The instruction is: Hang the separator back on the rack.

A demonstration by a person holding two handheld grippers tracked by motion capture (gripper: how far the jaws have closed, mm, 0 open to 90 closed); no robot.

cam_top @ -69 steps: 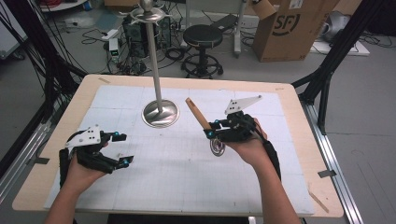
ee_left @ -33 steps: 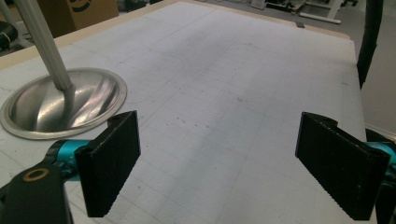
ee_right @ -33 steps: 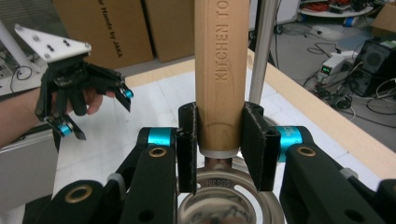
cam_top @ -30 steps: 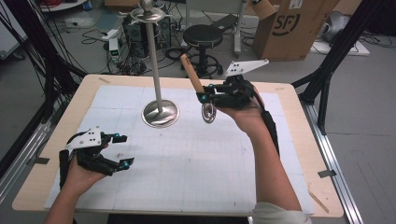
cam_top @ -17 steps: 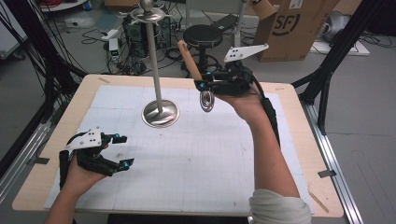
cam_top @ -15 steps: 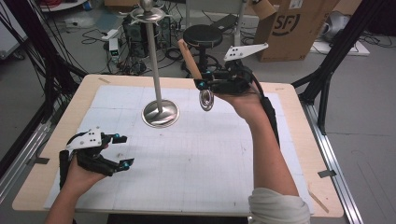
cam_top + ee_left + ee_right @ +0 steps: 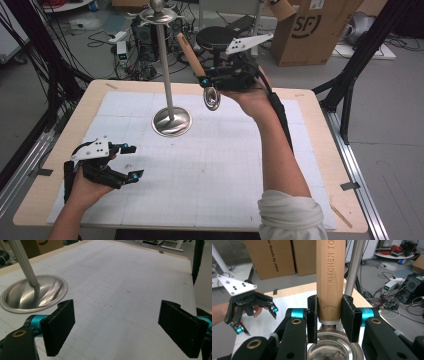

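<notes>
Above the far half of the table (image 7: 320, 115), in the high view, the right gripper (image 7: 212, 82) is raised and clenched on a wooden-handled utensil (image 7: 192, 57). Its handle slants up and away from the fingers, while its shiny metal head (image 7: 212, 98) hangs just below them. Left of those fingers stands a metal stand (image 7: 165, 75), a thin pole rising from a round base (image 7: 172, 121) on the white gridded mat (image 7: 215, 170); utensil and pole look apart. Near the table's front left corner, the left gripper (image 7: 131, 161) rests low over the mat in the person's hand (image 7: 85, 187), its fingers released and spread, with nothing between them.

From the left gripper view, the two black fingers (image 7: 60, 330) stand wide apart over bare mat (image 7: 120, 290). Beyond the left-hand finger sits the stand's round base (image 7: 32, 295) with the pole (image 7: 22, 262) rising from it.

From the right gripper view, the fingers (image 7: 348, 317) squeeze the wooden handle (image 7: 329, 280) at its lower end, just above a metal collar. The handle rises straight up from between them, and the metal head (image 7: 334, 347) lies below them. Just behind the handle, beside the right-hand finger, runs the stand's pole (image 7: 354, 267). Farther off at the left, the left gripper (image 7: 257, 320) shows its fingers parted.
</notes>
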